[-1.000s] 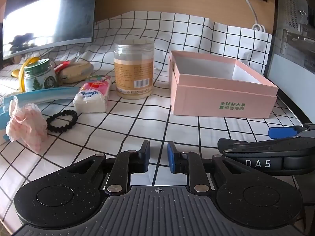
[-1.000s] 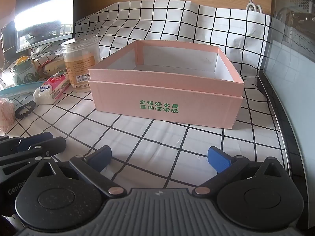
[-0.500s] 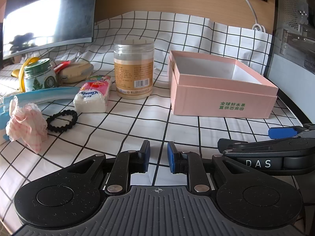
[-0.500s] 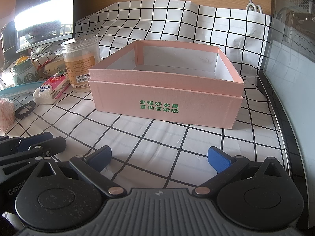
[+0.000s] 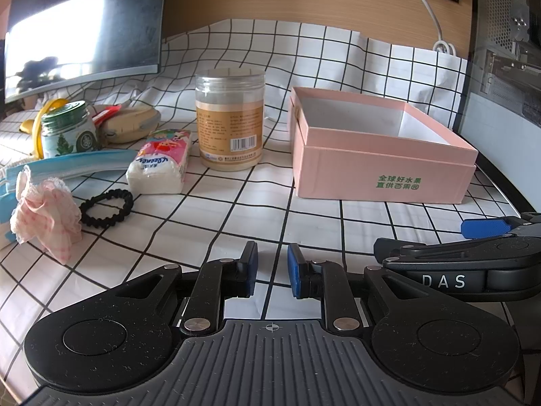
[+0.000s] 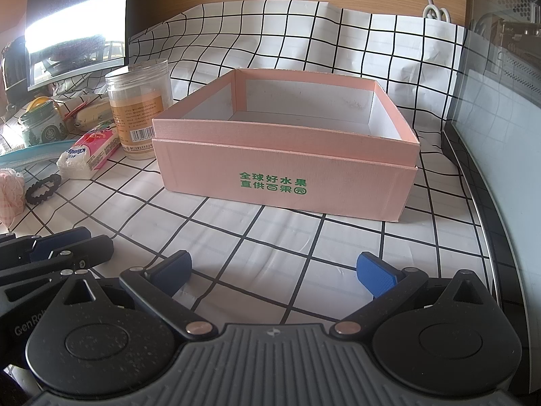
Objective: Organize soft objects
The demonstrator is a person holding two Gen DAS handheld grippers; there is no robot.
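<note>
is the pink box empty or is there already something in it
Empty, as far as shown: the pink box has no lid, and only bare white lining shows; its near floor is hidden.

We see a grid-cloth table [image 5: 304,223] w/ pink box [image 5: 382,172], jar [image 5: 230,125], tissue pack [image 5: 160,162], hair tie [image 5: 106,208], pink cloth [image 5: 44,213], face masks [image 5: 77,165].

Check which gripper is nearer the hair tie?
Left. The left gripper sits just right of the hair tie; the right gripper is farther right, facing the pink box.
</note>
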